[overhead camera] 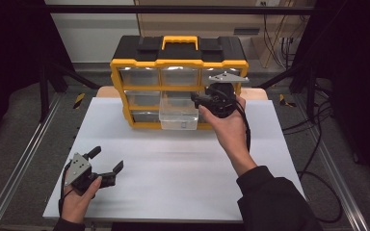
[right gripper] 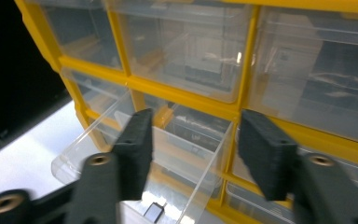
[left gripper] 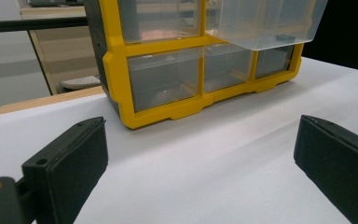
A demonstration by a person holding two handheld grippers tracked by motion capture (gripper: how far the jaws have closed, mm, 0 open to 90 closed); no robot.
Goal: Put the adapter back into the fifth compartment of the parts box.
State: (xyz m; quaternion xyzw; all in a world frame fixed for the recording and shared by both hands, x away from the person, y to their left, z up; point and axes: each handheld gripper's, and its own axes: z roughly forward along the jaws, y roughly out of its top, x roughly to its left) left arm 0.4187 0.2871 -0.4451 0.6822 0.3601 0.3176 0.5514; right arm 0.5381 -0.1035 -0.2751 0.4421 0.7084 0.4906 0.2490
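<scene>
A yellow and black organizer [overhead camera: 179, 62] with clear drawers stands at the back of the table. Its middle drawer [overhead camera: 178, 115] is pulled out, and a small dark piece [overhead camera: 183, 124] lies near its front wall. My right gripper [overhead camera: 198, 100] hovers at the drawer's right side, open. In the right gripper view the jaws [right gripper: 193, 135] stand apart above the drawer [right gripper: 121, 140], with its right wall running between them and the small dark piece [right gripper: 153, 212] below. My left gripper [overhead camera: 108, 159] rests open at the front left, holding nothing; its jaws [left gripper: 200, 140] face the organizer [left gripper: 168, 79].
White paper [overhead camera: 173, 168] covers the table between the two hands. Metal rails [overhead camera: 19, 163] run along both sides, and cables [overhead camera: 318, 144] lie on the floor at the right. The other drawers look pushed in.
</scene>
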